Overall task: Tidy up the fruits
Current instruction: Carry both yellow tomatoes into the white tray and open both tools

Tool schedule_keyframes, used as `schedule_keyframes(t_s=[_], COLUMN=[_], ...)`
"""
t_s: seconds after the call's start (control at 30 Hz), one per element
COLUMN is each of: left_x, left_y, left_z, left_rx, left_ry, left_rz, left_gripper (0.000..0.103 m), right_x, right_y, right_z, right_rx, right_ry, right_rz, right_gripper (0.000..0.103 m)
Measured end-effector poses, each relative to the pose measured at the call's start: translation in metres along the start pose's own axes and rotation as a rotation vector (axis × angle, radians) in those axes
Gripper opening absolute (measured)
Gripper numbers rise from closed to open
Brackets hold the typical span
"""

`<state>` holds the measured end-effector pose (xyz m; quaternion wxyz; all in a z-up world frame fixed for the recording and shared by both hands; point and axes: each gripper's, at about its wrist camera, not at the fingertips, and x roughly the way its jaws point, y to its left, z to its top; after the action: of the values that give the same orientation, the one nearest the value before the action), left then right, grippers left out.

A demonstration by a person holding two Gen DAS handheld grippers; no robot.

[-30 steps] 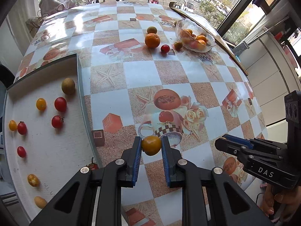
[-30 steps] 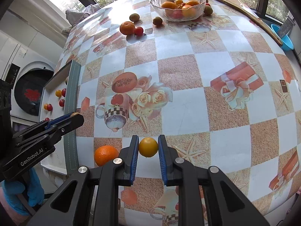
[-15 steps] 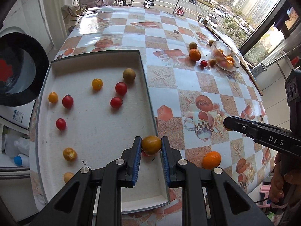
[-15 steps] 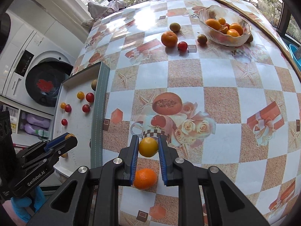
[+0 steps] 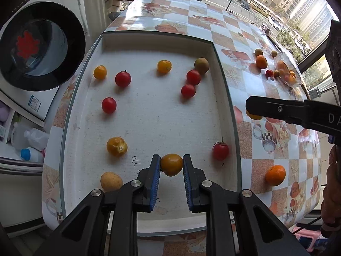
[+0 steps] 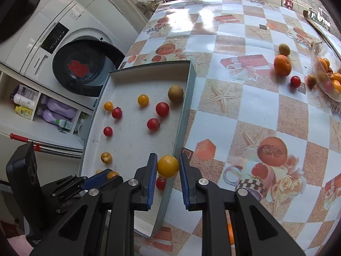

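My left gripper [image 5: 171, 164] is shut on a yellow-orange tomato [image 5: 171, 164] and holds it over the near part of the white tray [image 5: 226, 98]. The tray holds several red and yellow tomatoes and a brown fruit [image 5: 201, 65]. My right gripper [image 6: 168, 166] is shut on a yellow tomato [image 6: 168, 166] above the tray's right rim [image 6: 181, 128]. The left gripper [image 6: 106, 176] also shows in the right wrist view, low over the tray. The right gripper's finger [image 5: 277, 109] crosses the left wrist view.
An orange [image 5: 275, 175] lies on the checked tablecloth right of the tray. Farther off are another orange [image 6: 282, 65], a red tomato [image 6: 295, 81], small brown fruits and a glass bowl [image 6: 326, 79] of fruit. A washing machine [image 6: 83, 68] stands left of the table.
Both grippers moved left toward the tray with their tomatoes. The left one went from the tablecloth to over the tray; the right one reached the tray's right rim.
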<state>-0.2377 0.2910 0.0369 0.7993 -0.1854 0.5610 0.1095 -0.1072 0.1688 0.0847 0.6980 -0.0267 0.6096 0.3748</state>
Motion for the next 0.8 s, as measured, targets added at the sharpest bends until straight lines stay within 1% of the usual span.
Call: schedule_keyframes(t_s=[0.17, 0.4, 0.57, 0.8], left_x=[0.010, 0.017, 0.019, 0.020], left_y=[0.005, 0.009, 0.010, -0.001], left_z=[-0.003, -0.005, -0.010, -0.016], left_rx=[-0.009, -0.009, 0.017, 0.093], left_ry=[0.010, 0.022, 0.024, 0.014], left_rz=[0.030, 0.065, 0.092, 0.139], left_gripper=[0.022, 0.022, 0.022, 0.023], right_x=[0.026, 0.057, 0.070, 0.083], right_y=[0.019, 0.036, 0.038, 0.042], right_z=[0.013, 0.020, 0.024, 0.029], right_rx=[-0.052, -0.111, -0.131, -0.170], right_ry=[0.048, 0.115, 0.148, 0.194], right_rz=[0.007, -0.036, -0.065, -0.120], right_gripper=[0.023, 0.023, 0.023, 0.023])
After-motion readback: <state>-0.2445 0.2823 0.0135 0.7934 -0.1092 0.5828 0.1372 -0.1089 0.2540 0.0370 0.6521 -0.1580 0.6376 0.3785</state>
